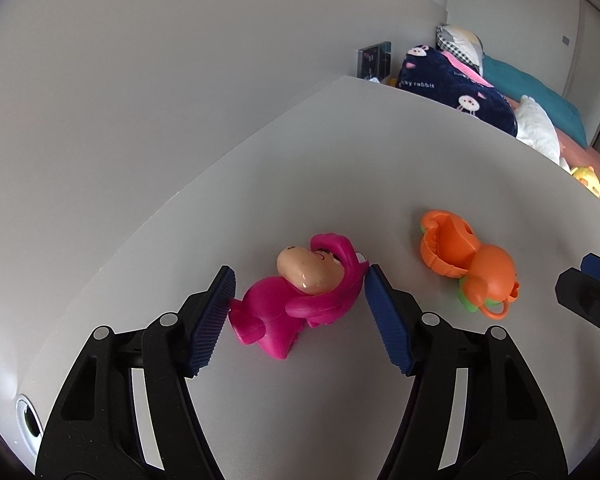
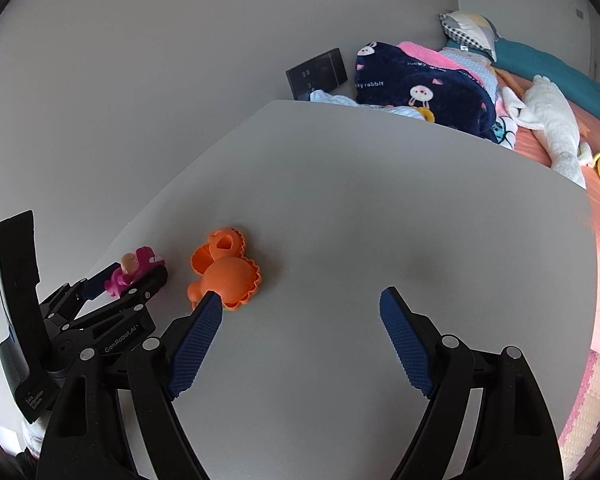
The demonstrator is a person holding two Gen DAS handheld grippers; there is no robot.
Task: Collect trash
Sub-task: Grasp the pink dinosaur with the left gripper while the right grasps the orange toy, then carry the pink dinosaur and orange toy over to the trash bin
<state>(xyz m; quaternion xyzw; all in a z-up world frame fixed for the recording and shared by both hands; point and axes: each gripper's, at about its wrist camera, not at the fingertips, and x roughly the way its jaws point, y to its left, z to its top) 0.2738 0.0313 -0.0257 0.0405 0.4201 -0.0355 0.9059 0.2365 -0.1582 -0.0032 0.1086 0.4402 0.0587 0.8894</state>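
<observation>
Left gripper [image 1: 300, 280]: fingers [image 1: 214, 312] are standing about half open around the pink toy figure [image 1: 300, 300], which is lying on its side on the white worktop [image 1: 380, 160]. Left pad is touching the toy's foot end, right pad is touching its head end. Whether they are pressing or only brushing it, I cannot tell; the toy is resting on the worktop, not lifted.

Right gripper [image 2: 300, 336]: fingers [image 2: 196, 340] are spread wide and holding nothing. The orange toy [image 2: 226, 272] is lying just beyond the left fingertip, off the centre line, not between the fingers.

Risks, as I judge them:
- The pink toy is rounded and glossy, and the pads are catching it at its two narrow ends. It could pivot or squirt out if lifted on that hold.
- The right gripper is lined up to one side of the orange toy. Closing from here would likely nudge it left toward the pink toy instead of enclosing it.
- The two grippers are working near each other, so a bump could knock the left hold loose.

Views: the left wrist view is showing pad contact on the pink toy and the orange toy's green base. The right wrist view is showing the left gripper from the side, and more of the bed [image 2: 560, 148] beyond the worktop's far edge. No trash container is visible in either.
</observation>
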